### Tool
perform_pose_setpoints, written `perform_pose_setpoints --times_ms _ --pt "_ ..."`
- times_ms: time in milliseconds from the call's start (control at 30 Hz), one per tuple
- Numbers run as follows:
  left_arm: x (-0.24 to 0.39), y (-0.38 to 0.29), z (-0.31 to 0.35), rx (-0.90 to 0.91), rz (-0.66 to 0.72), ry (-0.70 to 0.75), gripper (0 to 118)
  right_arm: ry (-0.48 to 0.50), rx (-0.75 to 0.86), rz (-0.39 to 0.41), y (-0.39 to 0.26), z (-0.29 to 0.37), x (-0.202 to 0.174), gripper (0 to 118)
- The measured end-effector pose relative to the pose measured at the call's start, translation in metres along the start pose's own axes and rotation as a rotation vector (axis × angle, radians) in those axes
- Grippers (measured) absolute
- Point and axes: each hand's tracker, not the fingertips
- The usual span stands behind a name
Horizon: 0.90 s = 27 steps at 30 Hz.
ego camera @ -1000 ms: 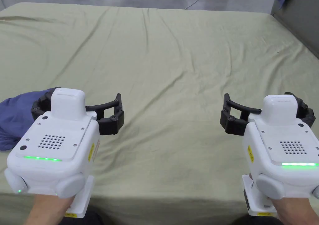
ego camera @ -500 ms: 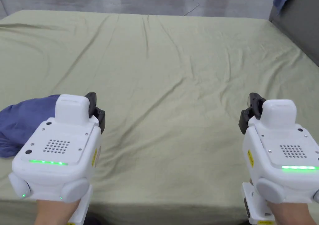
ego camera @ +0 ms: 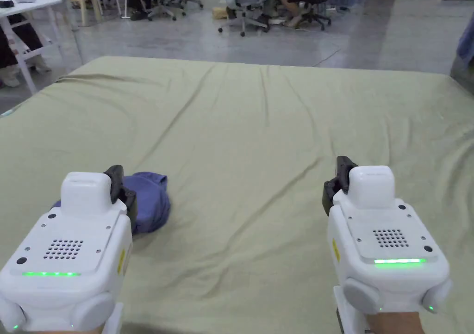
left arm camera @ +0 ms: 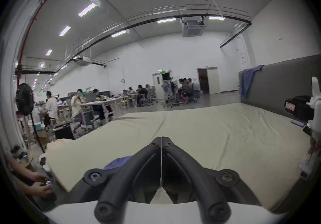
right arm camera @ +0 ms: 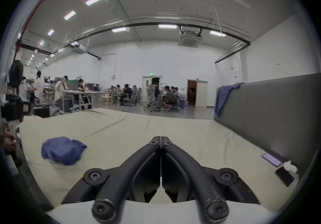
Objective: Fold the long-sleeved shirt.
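A blue long-sleeved shirt [ego camera: 149, 203] lies crumpled in a heap on the olive sheet of the bed [ego camera: 259, 131], near its front left. In the right gripper view the shirt [right arm camera: 62, 150] sits well off to the left. My left gripper [ego camera: 115, 178] hovers just over the near side of the heap and is shut with nothing between its jaws [left arm camera: 161, 140]; part of the shirt [left arm camera: 118, 161] peeks out left of it. My right gripper [ego camera: 342, 170] is held over bare sheet at the front right, shut and empty [right arm camera: 161, 139].
A grey padded headboard [right arm camera: 271, 113] with another blue cloth [right arm camera: 224, 95] draped over it runs along the bed's right side. Two phones [right arm camera: 284, 175] and a small white object lie beside it. Beyond the far edge are desks, office chairs and seated people [ego camera: 296, 2].
Both grippers went from open to shut and stayed shut. My head has tilted up and turned left, so the room beyond the bed is in sight and the shirt sits further right in the picture.
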Motion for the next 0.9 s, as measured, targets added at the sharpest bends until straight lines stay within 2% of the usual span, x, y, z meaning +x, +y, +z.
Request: perform_pose_setpoints --times_ms 133,200,333,433,467,533,567,667,700,900 --pt "-0.046 -0.01 0.016 -0.02 -0.041 0.086 0 0.134 0.031 0.024 0.004 -0.012 -0.06 0" --pt "-0.06 -0.01 0.02 -0.032 -0.052 0.107 0 0.15 0.025 0.014 0.006 -0.018 -0.083 0" --pt "-0.073 -0.009 0.014 -0.063 -0.055 0.105 0 0.21 0.007 -0.015 0.011 -0.027 -0.104 0" --pt "-0.077 -0.01 -0.011 -0.162 0.001 0.062 0 0.213 -0.011 -0.009 0.014 -0.029 -0.109 0" --pt "-0.08 -0.011 -0.026 -0.234 0.019 0.038 25 0.214 -0.018 -0.013 0.015 -0.034 -0.111 0" --pt "-0.084 -0.013 -0.068 -0.411 0.065 -0.019 95 0.217 -0.031 -0.019 0.014 -0.036 -0.11 0" --pt "-0.087 -0.018 -0.086 -0.466 0.088 -0.037 118 0.215 -0.037 -0.021 0.013 -0.037 -0.11 0" --pt "-0.091 -0.028 -0.143 -0.518 0.165 -0.036 118 0.219 -0.048 -0.026 0.005 -0.047 -0.112 0" --pt "-0.093 -0.034 -0.166 -0.584 0.181 -0.049 118 0.22 -0.052 -0.024 0.0 -0.05 -0.112 0" --pt "-0.089 -0.085 -0.26 -0.745 0.19 -0.002 118 0.221 -0.123 0.001 -0.031 -0.077 -0.118 0"
